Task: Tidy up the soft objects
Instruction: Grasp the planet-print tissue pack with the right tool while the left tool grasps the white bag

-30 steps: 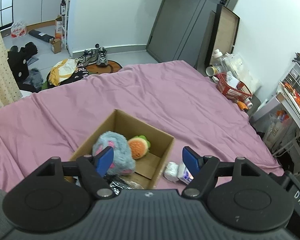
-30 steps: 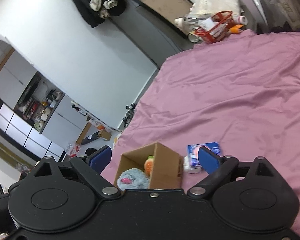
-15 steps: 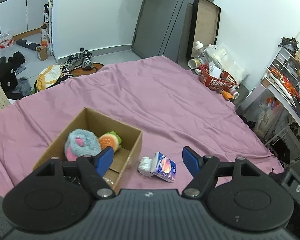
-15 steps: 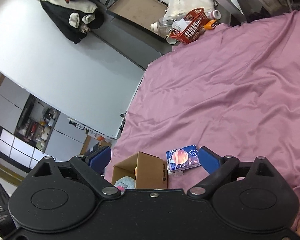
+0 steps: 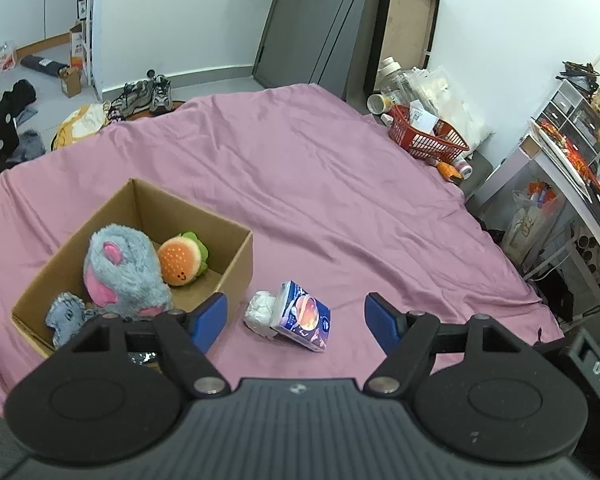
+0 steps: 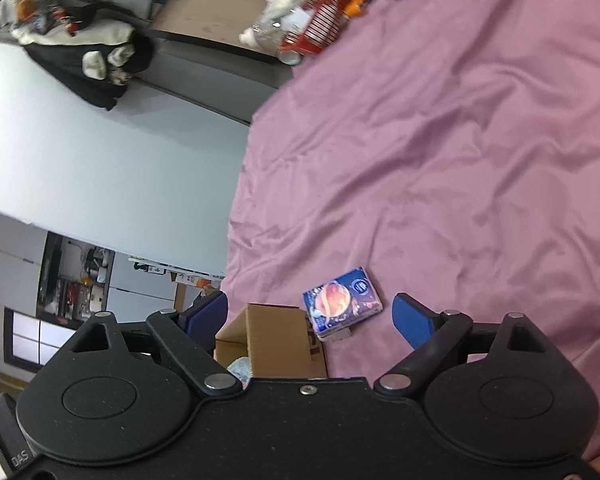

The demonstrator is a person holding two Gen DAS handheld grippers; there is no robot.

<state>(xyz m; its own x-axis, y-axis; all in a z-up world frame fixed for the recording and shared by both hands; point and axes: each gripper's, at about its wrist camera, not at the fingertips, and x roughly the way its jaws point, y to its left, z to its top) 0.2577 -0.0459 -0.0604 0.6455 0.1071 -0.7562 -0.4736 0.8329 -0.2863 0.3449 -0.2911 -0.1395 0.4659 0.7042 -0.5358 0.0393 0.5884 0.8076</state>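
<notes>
A bed draped in a wrinkled mauve-pink sheet (image 5: 300,184) fills a cluttered bedroom, bordered by white walls and a dark grey door (image 5: 300,20). Near the bed's front left part, an open brown cardboard box (image 5: 236,264) is seen standing on the sheet. Inside it, a fluffy grey plush toy with pink ears (image 5: 120,272) is packed against a small orange plush burger with a smiling face and green trim (image 5: 182,260), the two touching; a smaller grey furry piece (image 5: 66,316) is lodged in the box's near corner. Just beside the box's right wall, on the sheet, a soft blue-purple tissue pack printed with an orange planet (image 5: 302,316) is shown tilted on its edge, leaning against a crumpled white wad of tissue (image 5: 260,310) that lies between it and the box. From the right wrist view, the same pack (image 6: 342,302) is seen next to the box (image 6: 276,340).

The left hand-held gripper (image 5: 296,316) is held above the pack with its blue-padded fingers spread wide, nothing between them. The right hand-held gripper (image 6: 312,316) is likewise spread wide and empty, with the pack and the box top framed between its fingers. At the bed's far right edge, a red plastic mesh basket (image 5: 428,140) holding papers is seen among bottles and bags.
</notes>
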